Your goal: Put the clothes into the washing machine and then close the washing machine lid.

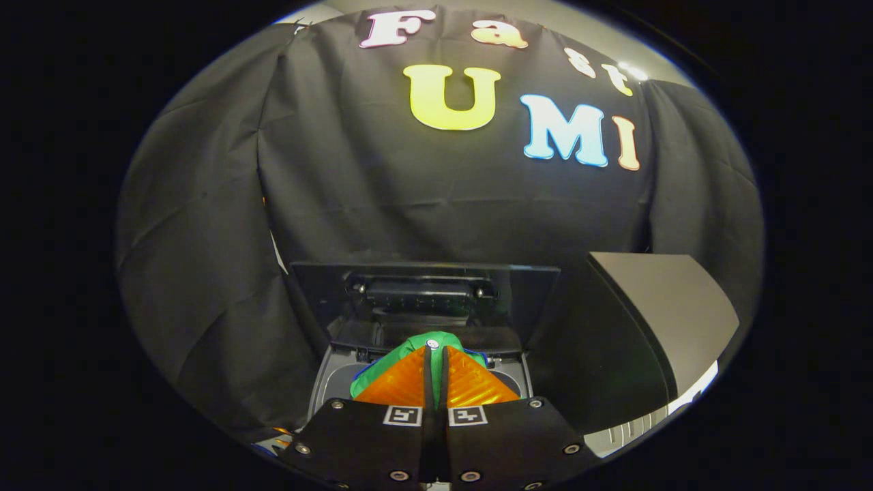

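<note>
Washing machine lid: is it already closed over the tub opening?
No, the dark washing machine lid stands raised behind the opening, while the gripper holds a green cloth garment over it.

Garment (392, 365) bright green with a blue edge, lower centre, bunched around the closed gripper (436, 358). Washing machine (334, 382) grey around the opening, its raised lid (423, 293) glossy black. Gripper body carries two small black-and-white square markers. Dark panel at right has a grey-brown top.
</note>
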The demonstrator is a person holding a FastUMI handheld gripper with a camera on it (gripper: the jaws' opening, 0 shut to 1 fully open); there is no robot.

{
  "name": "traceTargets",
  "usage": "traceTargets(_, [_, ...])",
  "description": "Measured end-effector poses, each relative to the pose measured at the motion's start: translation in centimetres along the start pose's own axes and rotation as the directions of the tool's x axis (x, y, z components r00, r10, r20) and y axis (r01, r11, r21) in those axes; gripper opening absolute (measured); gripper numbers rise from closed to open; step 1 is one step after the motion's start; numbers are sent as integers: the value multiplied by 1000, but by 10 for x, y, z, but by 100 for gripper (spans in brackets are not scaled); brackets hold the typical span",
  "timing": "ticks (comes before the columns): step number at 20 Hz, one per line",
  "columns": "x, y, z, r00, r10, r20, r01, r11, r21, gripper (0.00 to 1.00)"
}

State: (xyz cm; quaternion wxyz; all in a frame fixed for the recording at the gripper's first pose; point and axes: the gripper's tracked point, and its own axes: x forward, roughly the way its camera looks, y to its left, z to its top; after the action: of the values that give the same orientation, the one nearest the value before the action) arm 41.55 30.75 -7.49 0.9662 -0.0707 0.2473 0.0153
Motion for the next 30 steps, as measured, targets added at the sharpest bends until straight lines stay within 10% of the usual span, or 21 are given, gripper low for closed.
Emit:
traceTargets(29, [88,26,-170,894,40,-445,-57,998,-25,1])
traceTargets(30, [92,29,-165,905,49,-423,-67,997,-26,20])
